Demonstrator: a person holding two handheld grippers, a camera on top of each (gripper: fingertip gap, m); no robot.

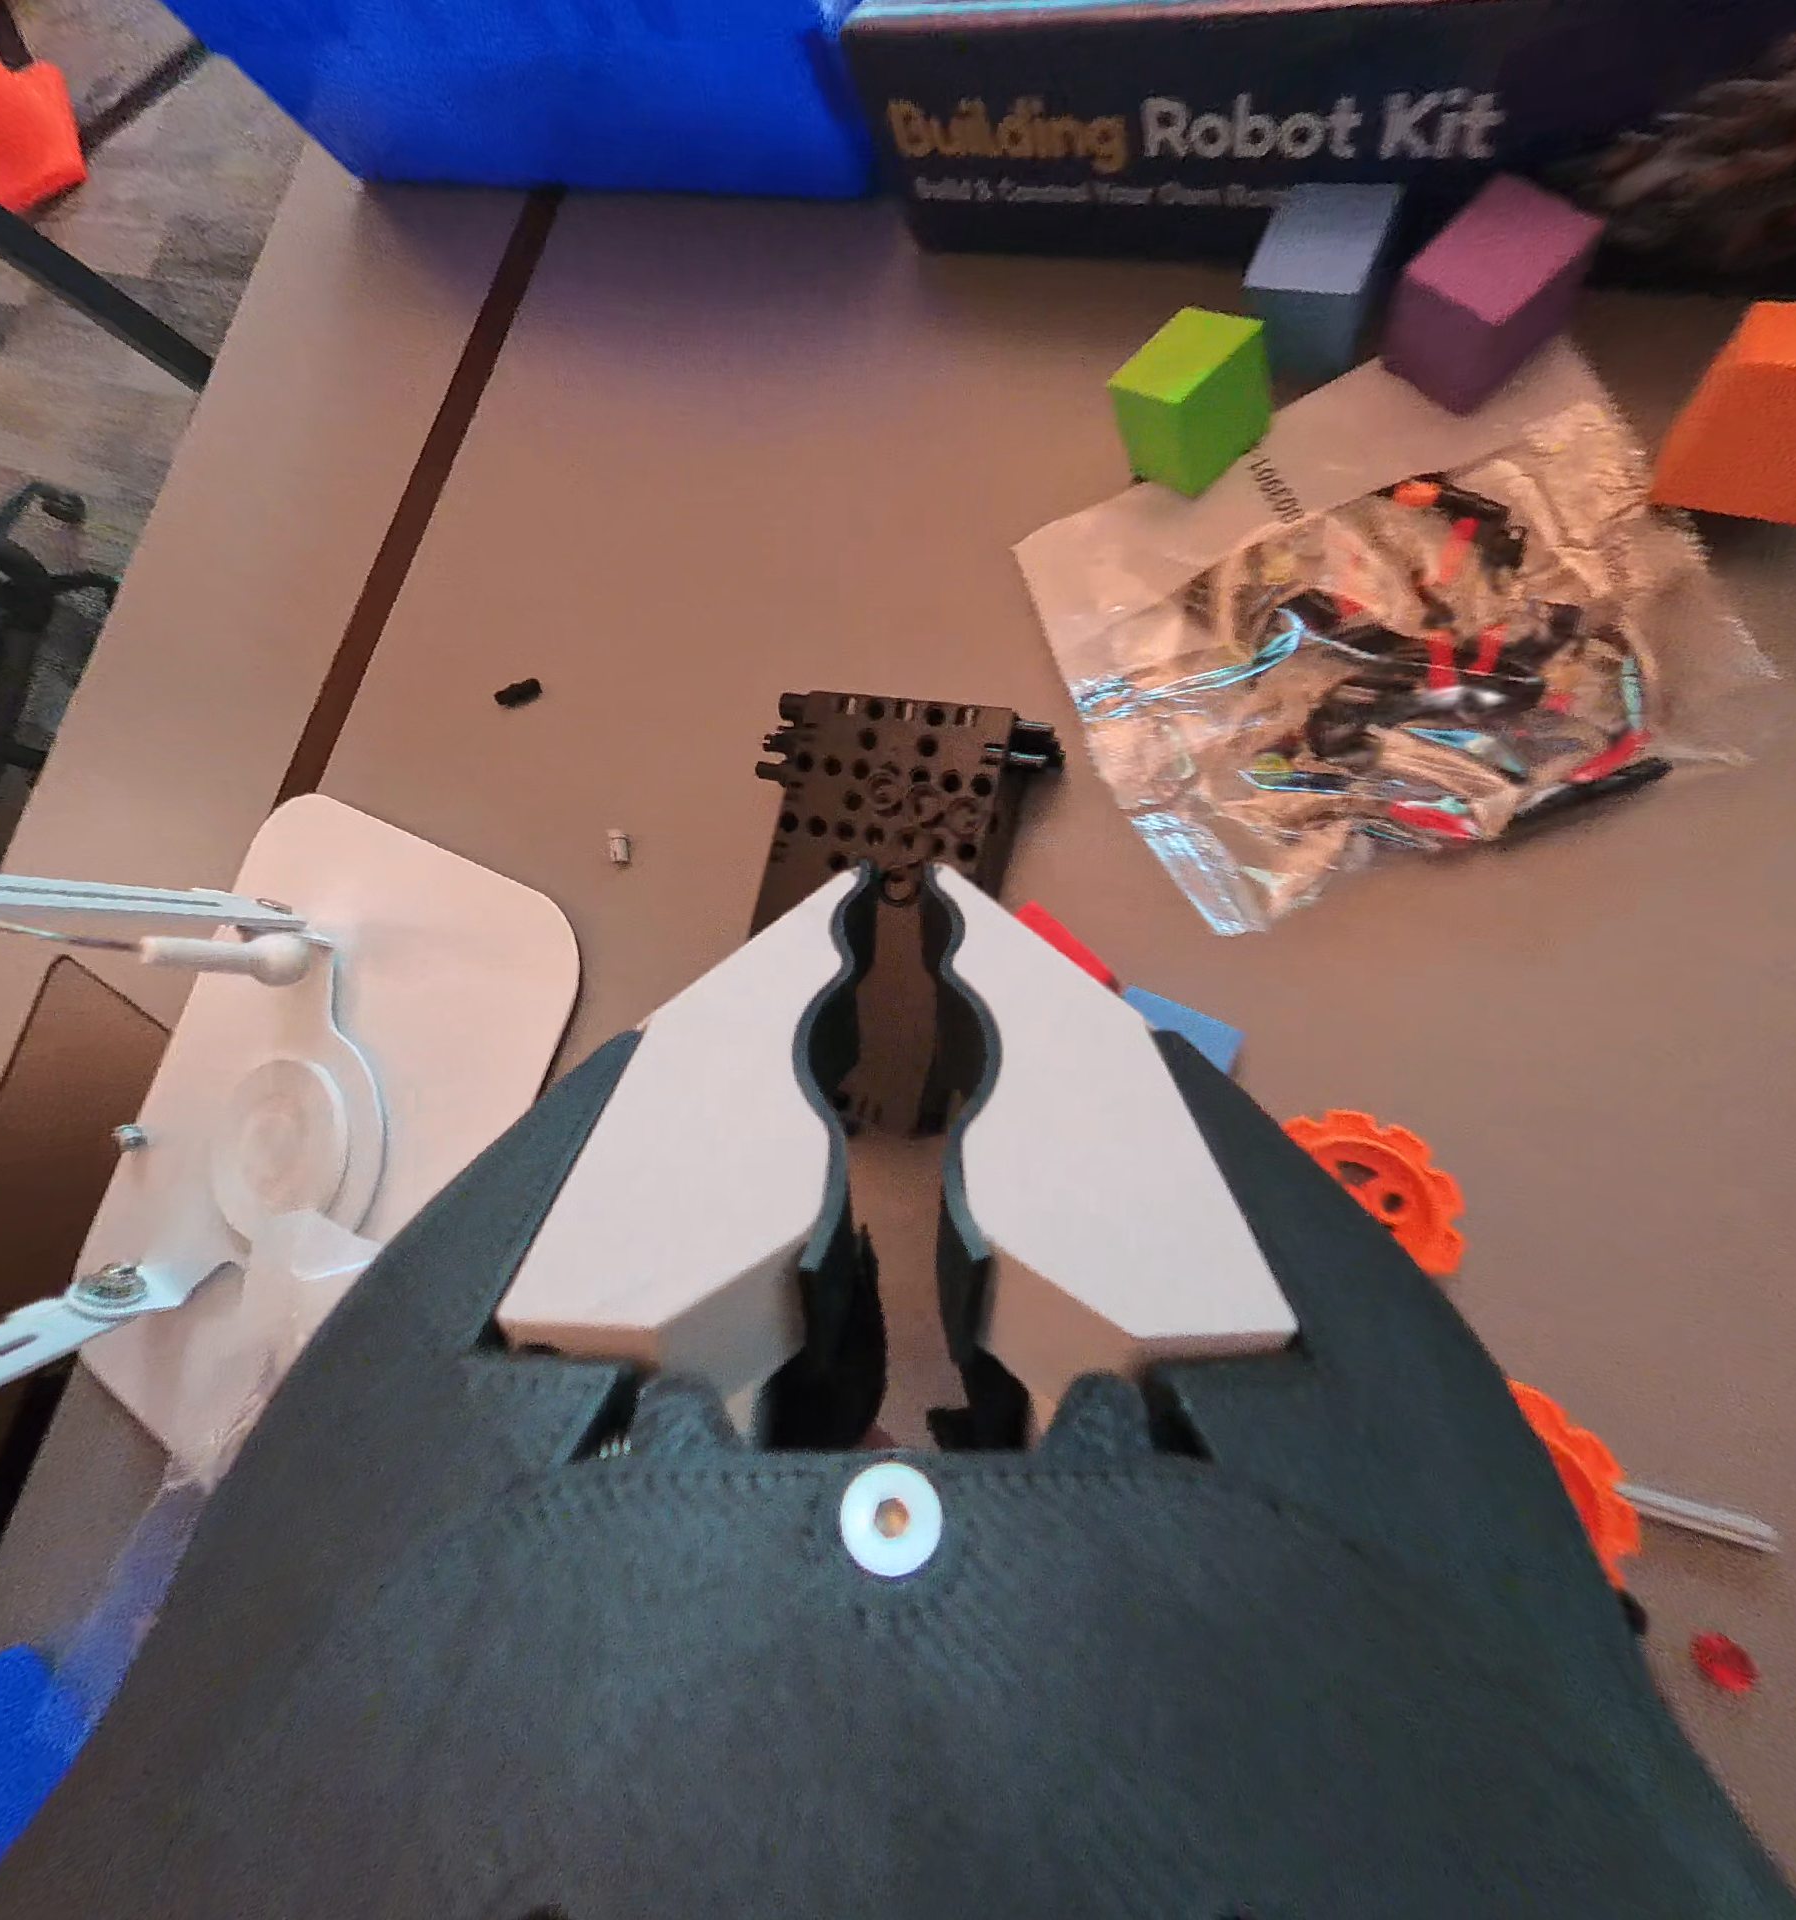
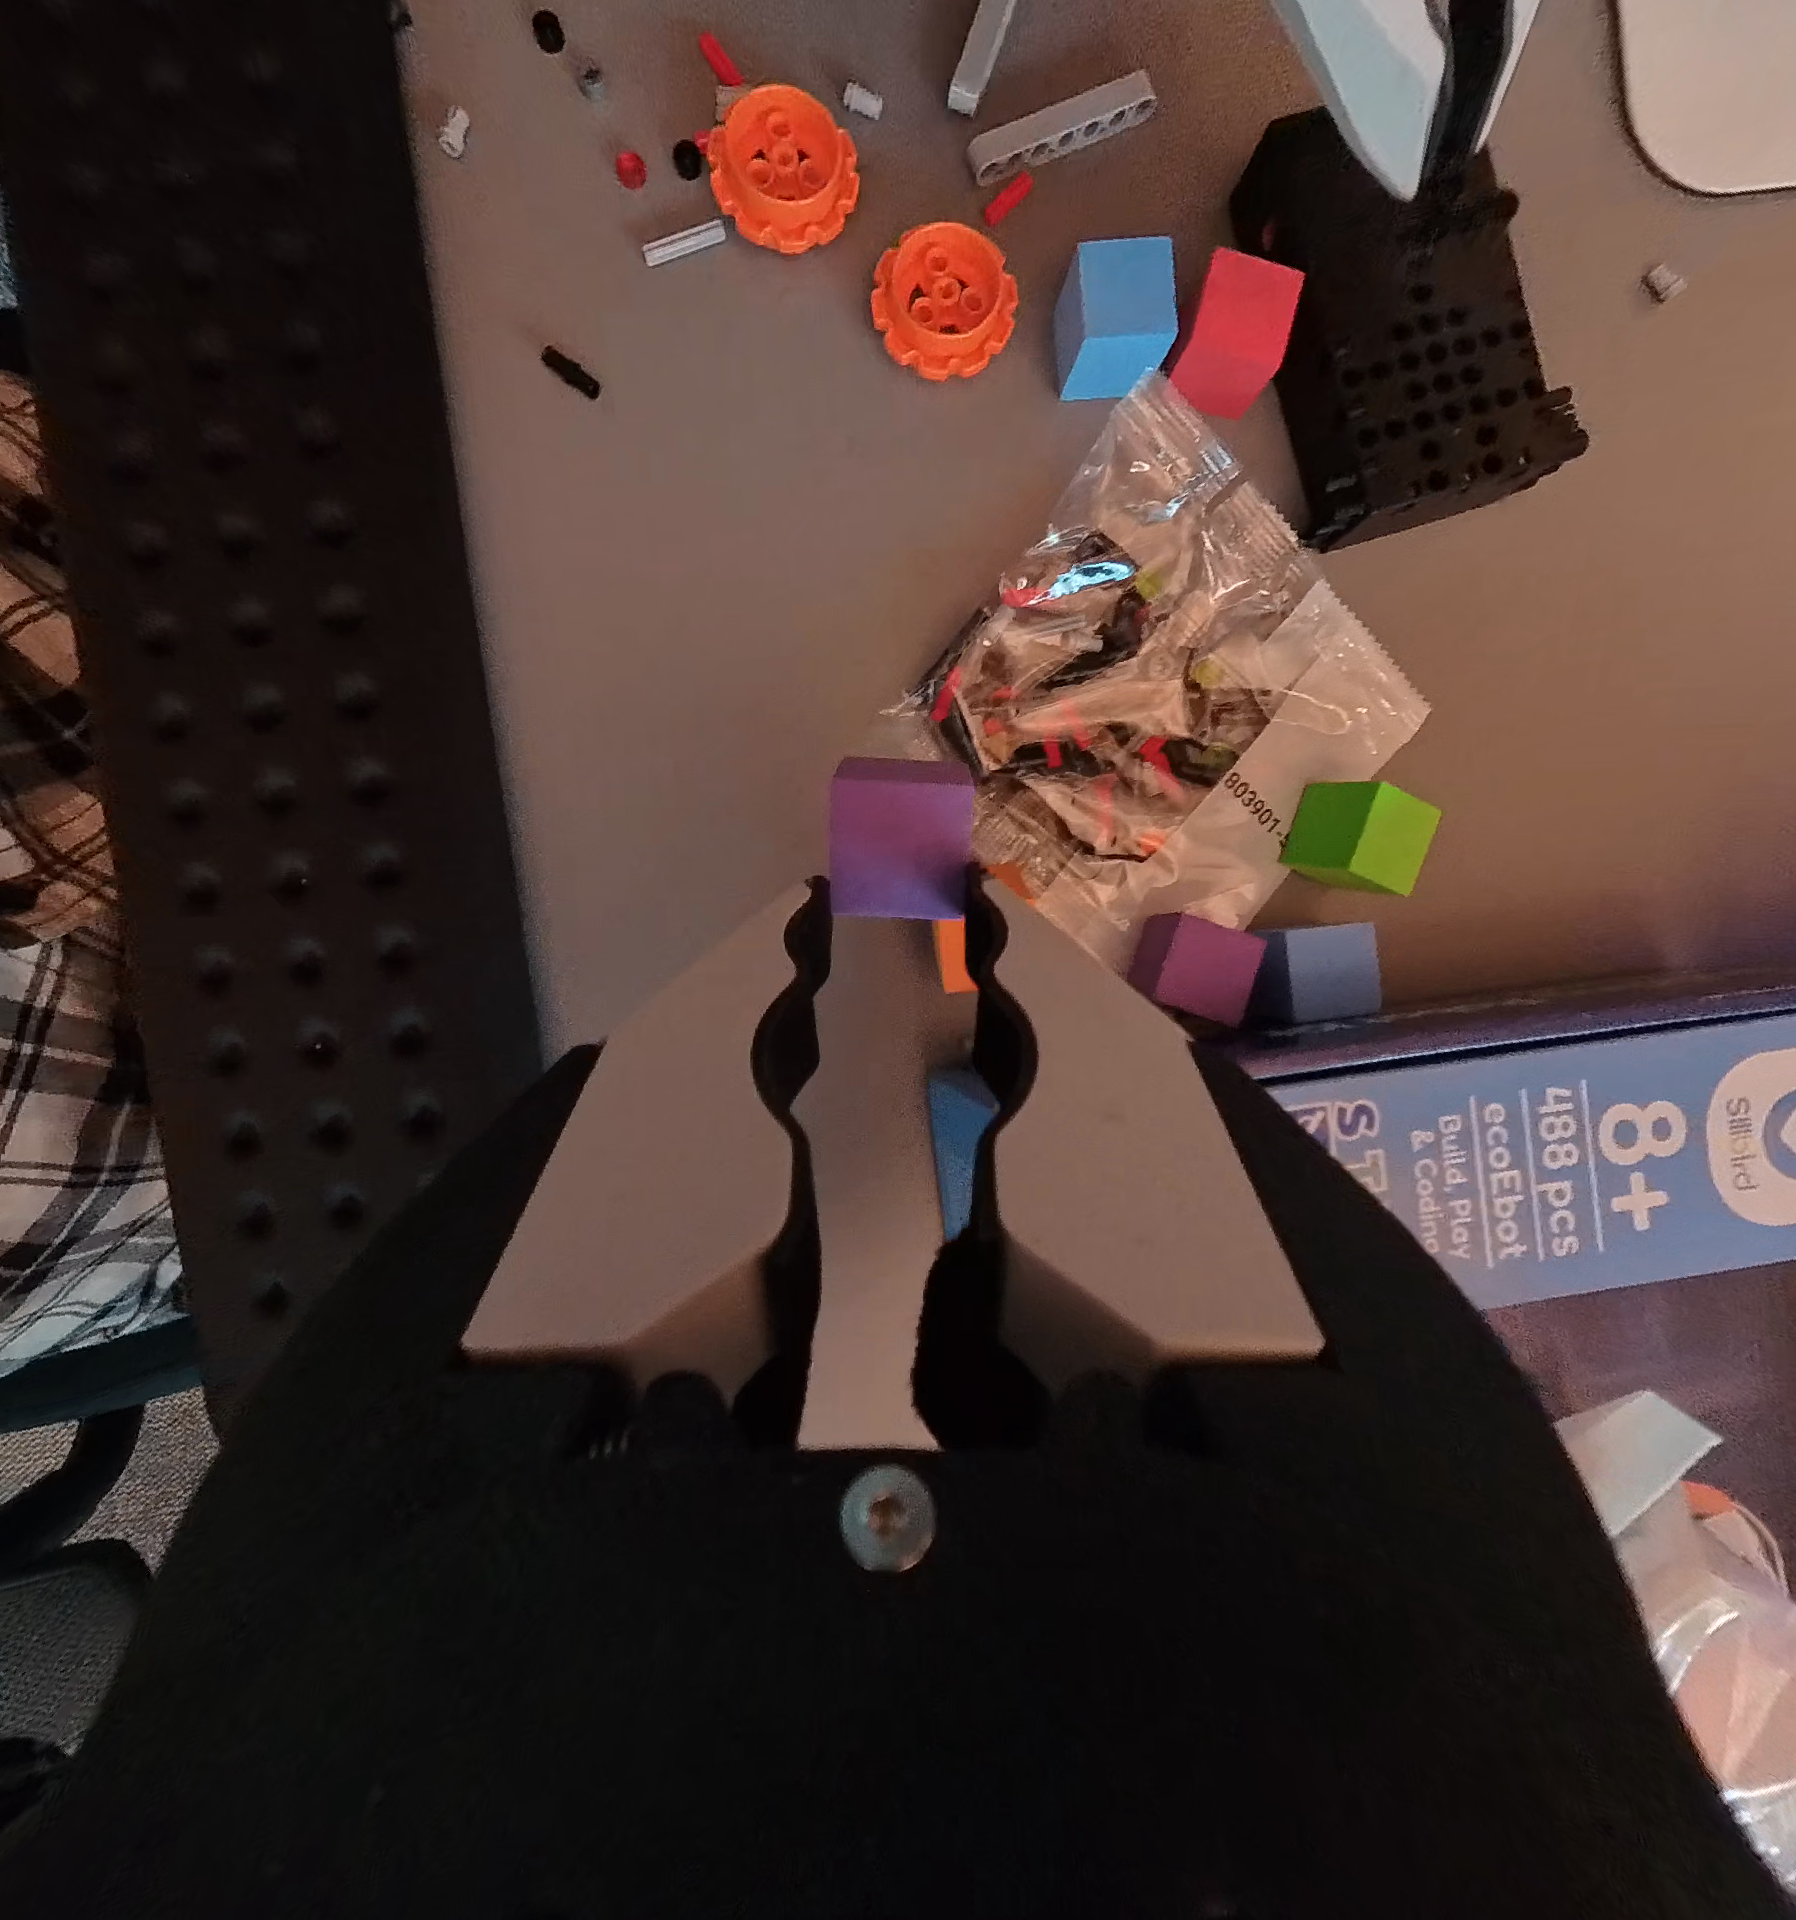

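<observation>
bag [image 2: 1133, 707] between cubes [image 2: 1363, 836], apparently touching

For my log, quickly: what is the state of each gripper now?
Left gripper: nearly closed on the black perforated block.
Right gripper: closed on a purple cube.

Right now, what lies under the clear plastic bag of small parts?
In the right wrist view the clear plastic bag lies on the table; an orange block pokes out from under its near edge. The right tool, holding a purple cube, hides the rest.
</observation>
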